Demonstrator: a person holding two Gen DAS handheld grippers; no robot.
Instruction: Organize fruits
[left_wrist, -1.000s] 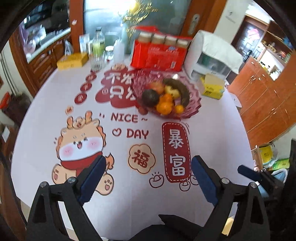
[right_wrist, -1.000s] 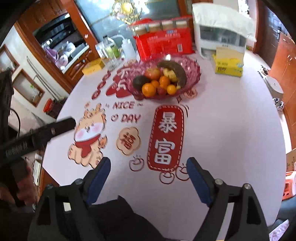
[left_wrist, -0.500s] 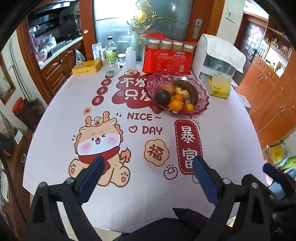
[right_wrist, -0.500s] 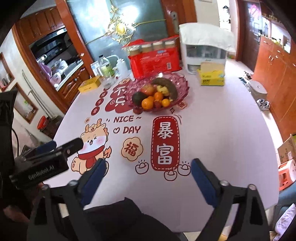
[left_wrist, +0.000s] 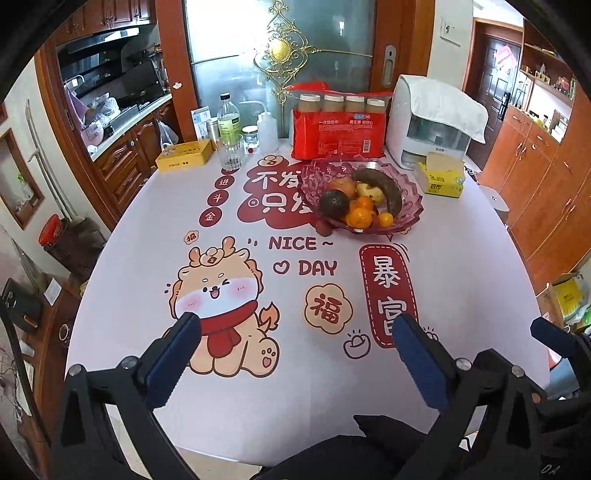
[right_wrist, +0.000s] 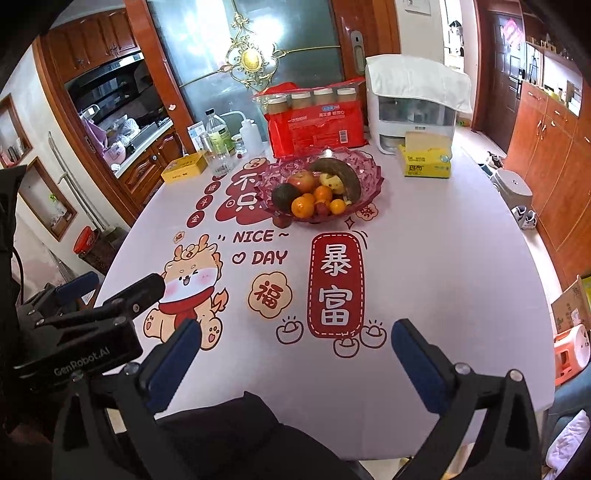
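A pink glass fruit bowl (left_wrist: 410, 188) (right_wrist: 369, 173) stands at the far middle of the table. It holds a dark banana (left_wrist: 384, 188), an avocado (left_wrist: 333, 204), an apple (right_wrist: 301, 181) and several oranges (left_wrist: 360, 216). A small red fruit (left_wrist: 324, 228) lies on the cloth just in front of the bowl. My left gripper (left_wrist: 295, 328) is open and empty above the near table edge. My right gripper (right_wrist: 295, 332) is open and empty, also near the front edge. The left gripper's body shows at the left of the right wrist view (right_wrist: 92, 317).
Behind the bowl stand a red drink pack (left_wrist: 338, 129), a white appliance (left_wrist: 432, 122), a yellow tissue box (left_wrist: 441, 179), bottles and a glass (left_wrist: 229, 151), and a yellow tin (left_wrist: 184, 155). Cabinets (left_wrist: 546, 177) stand to the right, with a stool (right_wrist: 511, 186).
Both grippers have pulled back and risen away from the bowl, so more of the table and room shows. Both stay open and empty.
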